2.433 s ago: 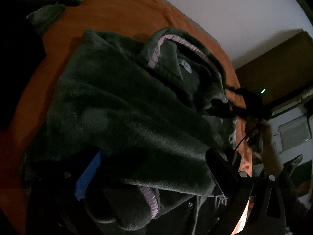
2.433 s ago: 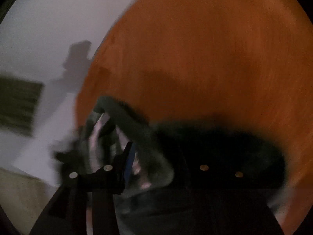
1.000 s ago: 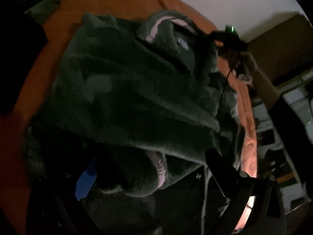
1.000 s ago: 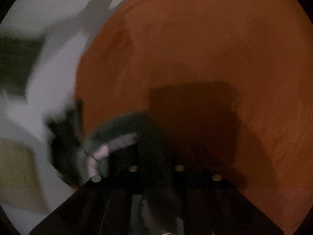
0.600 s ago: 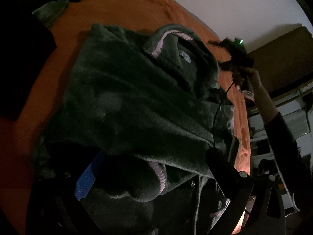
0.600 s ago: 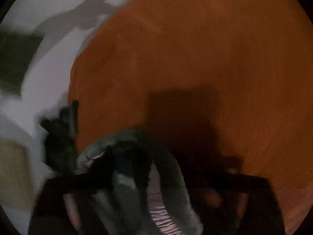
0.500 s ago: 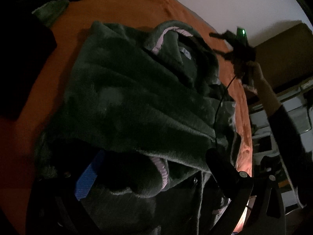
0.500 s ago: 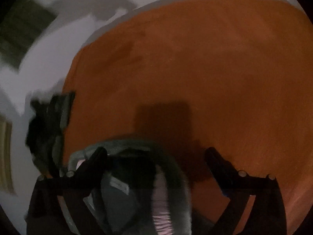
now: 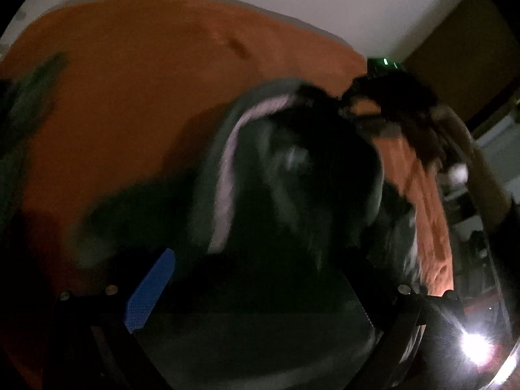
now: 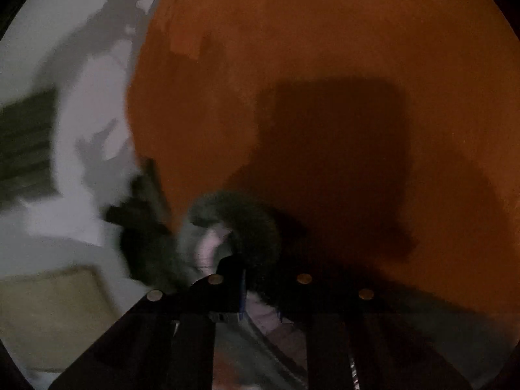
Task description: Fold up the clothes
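Dark green fleece fills the left wrist view: the garment [image 9: 292, 195] is bunched up close to the camera, its pale pink trim [image 9: 227, 175] curving down the left side of the bundle, over the orange bedcover [image 9: 130, 81]. The left gripper [image 9: 260, 279] has its fingers spread wide, the blue pad [image 9: 149, 292] on the left finger clear of the cloth; fleece lies between them, though the blur leaves it unclear whether it is pinched. At far right the right gripper [image 9: 390, 94], with a green light, meets the garment's upper edge, a hand [image 9: 455, 143] behind it.

From the right wrist view, the right gripper [image 10: 256, 289] has its fingers drawn close together on a fold of the garment [image 10: 247, 224], pink trim showing at the clamp. Bedcover [image 10: 325, 65] spreads beyond, and the left gripper [image 10: 139, 227] appears as a dark smear at left against the pale wall [image 10: 65, 48].
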A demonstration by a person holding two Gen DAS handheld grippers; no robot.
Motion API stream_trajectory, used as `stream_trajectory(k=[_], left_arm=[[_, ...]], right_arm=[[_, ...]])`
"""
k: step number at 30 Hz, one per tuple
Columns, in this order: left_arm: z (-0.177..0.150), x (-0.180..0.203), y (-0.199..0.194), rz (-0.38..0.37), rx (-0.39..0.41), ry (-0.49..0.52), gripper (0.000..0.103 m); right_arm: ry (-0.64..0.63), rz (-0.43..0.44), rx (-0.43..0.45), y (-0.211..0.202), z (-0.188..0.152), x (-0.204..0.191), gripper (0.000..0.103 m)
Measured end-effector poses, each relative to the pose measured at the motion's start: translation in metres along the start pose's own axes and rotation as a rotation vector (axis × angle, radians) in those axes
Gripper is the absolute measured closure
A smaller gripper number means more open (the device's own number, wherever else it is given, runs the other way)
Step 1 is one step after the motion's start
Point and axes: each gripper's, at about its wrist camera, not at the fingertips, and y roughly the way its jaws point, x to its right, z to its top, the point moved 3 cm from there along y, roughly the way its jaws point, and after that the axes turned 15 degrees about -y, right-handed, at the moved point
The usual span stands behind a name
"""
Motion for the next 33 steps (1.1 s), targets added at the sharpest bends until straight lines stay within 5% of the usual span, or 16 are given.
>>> stream_trajectory(k=[1,3,4,6,10,11,12,13,17,21,23,25,27,31,33], left_arm=[[0.018,0.007,0.013,0.001,-0.013,0.009,0.001],[0.051,0.021,0.034,0.026,-0.012,0.046,0.001],[0.068,0.030,0.044,0.043,-0.003,0.076,0.001],[0.082,0.042,0.059,0.049,-0.014,0.131,0.001],[0.095,0.055,0.095,0.101,-0.082,0.200,0.008],[0.096,0.056,0.105,0.088,-0.119,0.187,0.033],[0.096,0.055,0.110,0.062,-0.144,0.159,0.076],[0.096,0.054,0.114,0.033,-0.168,0.128,0.097],[0.100,0.048,0.110,-0.126,-0.214,0.023,0.095],[0.122,0.003,0.095,-0.326,-0.260,-0.281,0.095],[0.130,-0.025,0.097,-0.341,-0.320,-0.425,0.095],[0.139,-0.058,0.097,-0.240,-0.289,-0.539,0.092],[0.142,-0.085,0.098,-0.209,-0.268,-0.673,0.076],[0.144,-0.081,0.095,-0.210,-0.266,-0.602,0.064],[0.145,-0.064,0.086,-0.332,-0.259,-0.518,0.048]], right_arm=[[0.017,-0.009,0.001,-0.003,-0.003,0.006,0.085],[0.049,-0.115,0.016,-0.010,-0.005,0.016,0.044],[0.012,-0.164,0.052,-0.016,-0.004,0.013,0.038],[-0.172,-0.251,0.116,-0.028,-0.006,-0.004,0.035],[-0.351,-0.268,0.111,-0.023,-0.023,-0.020,0.035],[-0.351,-0.264,0.102,-0.019,-0.026,-0.016,0.035],[-0.341,-0.268,0.105,-0.017,-0.027,-0.013,0.036],[-0.330,-0.268,0.111,-0.014,-0.028,-0.010,0.036],[-0.236,-0.193,0.180,-0.009,-0.036,-0.008,0.048],[-0.141,-0.102,0.192,-0.010,-0.027,0.003,0.049],[-0.106,-0.062,0.190,-0.002,-0.021,0.006,0.049],[-0.069,-0.040,0.187,0.005,-0.020,0.012,0.049],[-0.038,-0.032,0.187,0.014,-0.020,0.017,0.049],[-0.085,-0.089,0.197,0.016,-0.023,0.007,0.049],[-0.151,-0.090,0.213,-0.008,-0.028,0.009,0.048]])
